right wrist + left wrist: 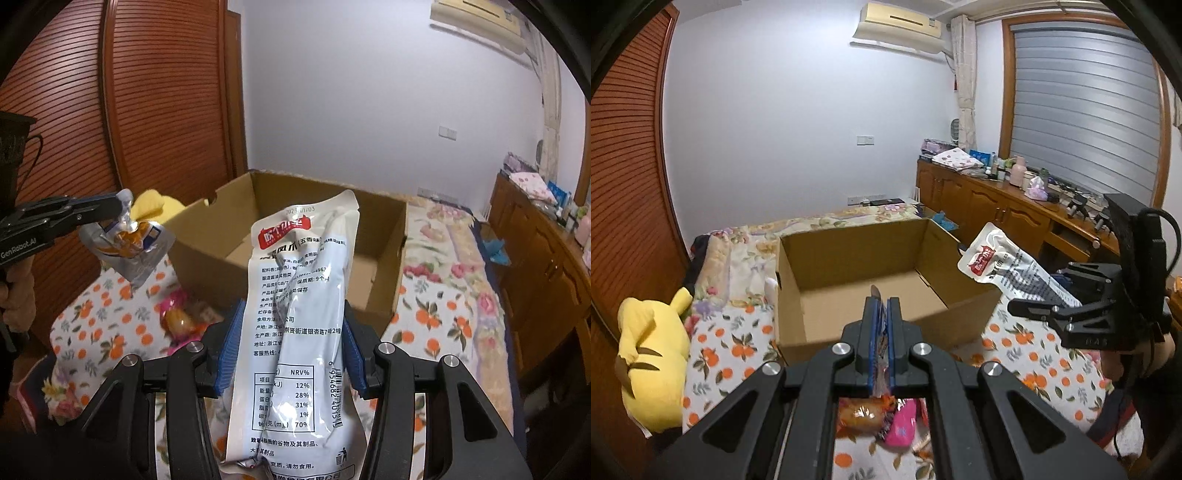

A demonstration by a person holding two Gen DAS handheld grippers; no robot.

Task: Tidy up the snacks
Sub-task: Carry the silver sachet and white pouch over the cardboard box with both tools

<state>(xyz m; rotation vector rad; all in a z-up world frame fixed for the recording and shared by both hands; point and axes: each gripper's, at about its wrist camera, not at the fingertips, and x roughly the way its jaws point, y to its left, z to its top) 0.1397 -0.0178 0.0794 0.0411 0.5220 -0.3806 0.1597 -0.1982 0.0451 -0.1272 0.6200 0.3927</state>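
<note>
Two crinkly packets: left gripper [880, 325] pinches a foil pouch [129, 243]; right gripper [291, 347] clamps a glossy white bag [299, 295].

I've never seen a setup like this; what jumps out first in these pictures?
Probably the big white snack packet clamped upright in the right gripper, filling that camera's view. Behind it an open cardboard box sits on a bed with an orange-patterned sheet, nothing visible inside. The left gripper pinches a small silver pouch, and a yellow plush toy lies at the bed's left edge.
</note>
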